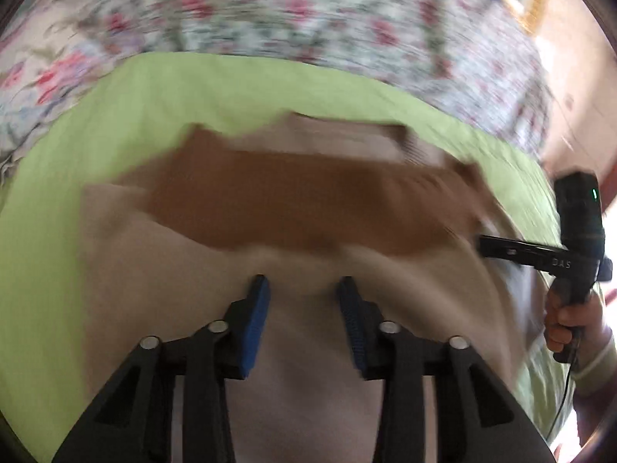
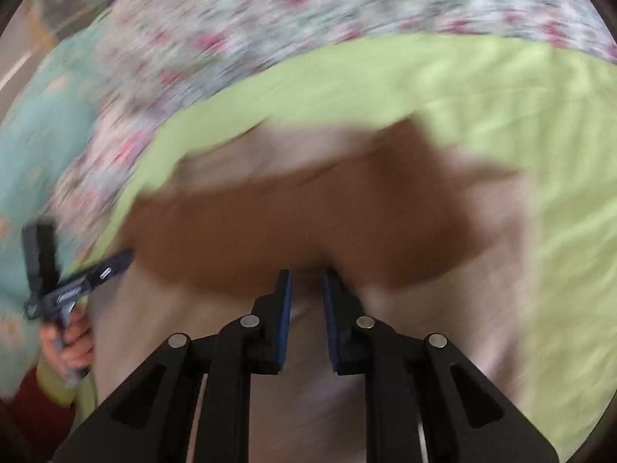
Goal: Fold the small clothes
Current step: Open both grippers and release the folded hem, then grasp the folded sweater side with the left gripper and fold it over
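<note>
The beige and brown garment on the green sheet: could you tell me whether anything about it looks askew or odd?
Nothing looks damaged. The garment lies rumpled rather than flat on the green sheet, bunched between the left gripper jaws. Motion blur hides finer detail.

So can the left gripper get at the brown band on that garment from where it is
Probably yes. The left gripper stands open over the beige cloth, and the brown band lies just ahead with nothing between them. The picture is blurred, so contact is unclear.

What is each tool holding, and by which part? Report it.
Right tool pinches the beige-and-brown garment at its near beige edge. Left tool: jaws wider apart over that fabric; grip unclear.
</note>
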`<state>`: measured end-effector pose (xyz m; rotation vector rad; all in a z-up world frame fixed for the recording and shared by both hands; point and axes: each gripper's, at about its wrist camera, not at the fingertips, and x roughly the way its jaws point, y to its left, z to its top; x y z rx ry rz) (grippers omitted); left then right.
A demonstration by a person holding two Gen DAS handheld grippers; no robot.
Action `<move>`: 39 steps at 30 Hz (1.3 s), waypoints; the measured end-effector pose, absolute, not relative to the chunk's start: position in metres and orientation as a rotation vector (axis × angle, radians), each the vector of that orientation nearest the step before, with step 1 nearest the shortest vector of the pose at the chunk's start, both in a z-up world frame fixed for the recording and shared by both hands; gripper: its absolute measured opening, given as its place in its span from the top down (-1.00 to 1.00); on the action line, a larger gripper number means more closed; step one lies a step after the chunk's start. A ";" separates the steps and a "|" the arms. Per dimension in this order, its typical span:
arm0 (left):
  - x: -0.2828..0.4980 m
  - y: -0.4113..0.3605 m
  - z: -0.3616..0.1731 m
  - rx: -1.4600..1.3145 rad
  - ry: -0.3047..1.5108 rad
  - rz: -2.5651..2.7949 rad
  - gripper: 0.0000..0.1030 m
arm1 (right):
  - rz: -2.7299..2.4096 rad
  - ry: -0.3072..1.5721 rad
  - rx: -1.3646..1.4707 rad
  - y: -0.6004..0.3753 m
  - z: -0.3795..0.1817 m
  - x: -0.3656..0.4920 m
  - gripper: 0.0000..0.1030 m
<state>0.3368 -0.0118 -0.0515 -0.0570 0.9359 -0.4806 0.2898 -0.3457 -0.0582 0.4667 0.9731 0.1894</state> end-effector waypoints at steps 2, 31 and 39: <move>0.364 0.012 -0.057 -0.098 0.940 -0.408 0.49 | 0.110 0.931 0.557 -0.374 -0.060 0.290 0.66; 0.143 0.074 -0.078 -0.609 0.929 -0.377 -0.35 | 0.299 0.914 0.685 -0.260 -0.034 0.077 0.22; 0.191 0.095 -0.081 -0.689 0.867 -0.261 -0.33 | 0.278 0.905 0.700 -0.274 -0.029 0.079 0.20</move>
